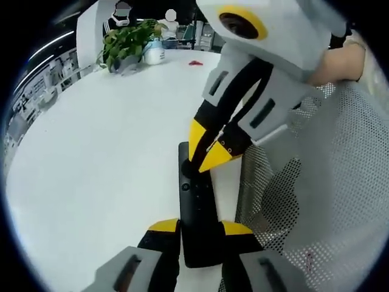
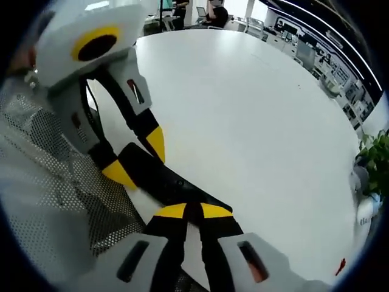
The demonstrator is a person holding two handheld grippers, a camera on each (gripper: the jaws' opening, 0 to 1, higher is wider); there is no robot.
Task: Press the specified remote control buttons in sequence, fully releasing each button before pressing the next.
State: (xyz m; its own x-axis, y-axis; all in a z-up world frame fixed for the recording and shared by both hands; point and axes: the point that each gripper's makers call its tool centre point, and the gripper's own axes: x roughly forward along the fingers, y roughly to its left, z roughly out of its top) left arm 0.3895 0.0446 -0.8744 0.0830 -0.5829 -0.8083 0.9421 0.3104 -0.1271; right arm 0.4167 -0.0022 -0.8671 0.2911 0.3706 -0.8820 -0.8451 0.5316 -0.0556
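Gripping the near end of the black remote (image 1: 196, 207) between its two yellow tips, my left gripper (image 1: 200, 228) pins it flat on the white table (image 1: 91, 170), close to the edge nearest me. My right gripper (image 1: 209, 152) has its tips drawn together with nothing between them, pointing down at the upper buttons; whether it actually touches one I cannot tell. For a clean press I would keep the left clamp steady, push straight down with one tip, then lift fully clear before going to the next button. A potted plant (image 1: 127, 42) stands well apart at the far side.
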